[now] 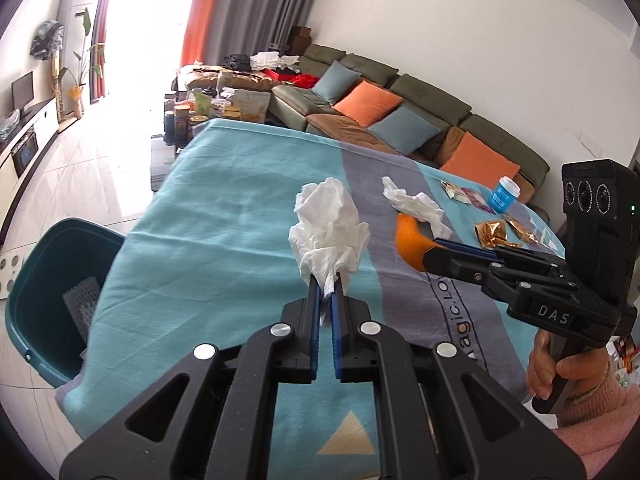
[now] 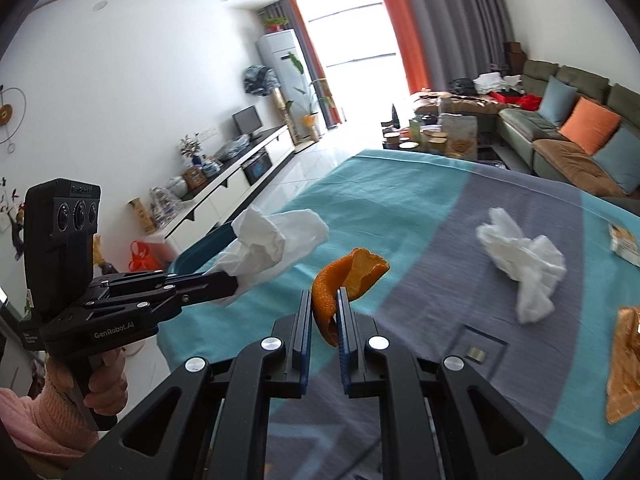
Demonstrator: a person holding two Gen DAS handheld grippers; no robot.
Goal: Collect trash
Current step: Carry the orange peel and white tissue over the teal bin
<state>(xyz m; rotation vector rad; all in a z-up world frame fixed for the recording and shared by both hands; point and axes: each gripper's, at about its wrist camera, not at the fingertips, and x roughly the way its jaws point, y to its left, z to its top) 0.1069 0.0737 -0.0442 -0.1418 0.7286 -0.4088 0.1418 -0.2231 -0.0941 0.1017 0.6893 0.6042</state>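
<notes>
Your left tongs [image 1: 327,280] pinch a crumpled tissue [image 1: 330,228] above the tabletop [image 1: 224,208] (bin [image 1: 52,280] at its edge); your right tongs [image 2: 325,300] clamp an orange peel [image 2: 344,276]. Another tissue [image 2: 520,260] lies on the cloth.

Both wrist views look down along their claws, sharing the tablecloth [image 1: 224,200].

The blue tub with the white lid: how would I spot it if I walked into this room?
Find the table under the turquoise and grey cloth, then its far edge by the sofa. The blue tub stands there beside foil wrappers; it is the only upright container among flat, crumpled litter.
</notes>
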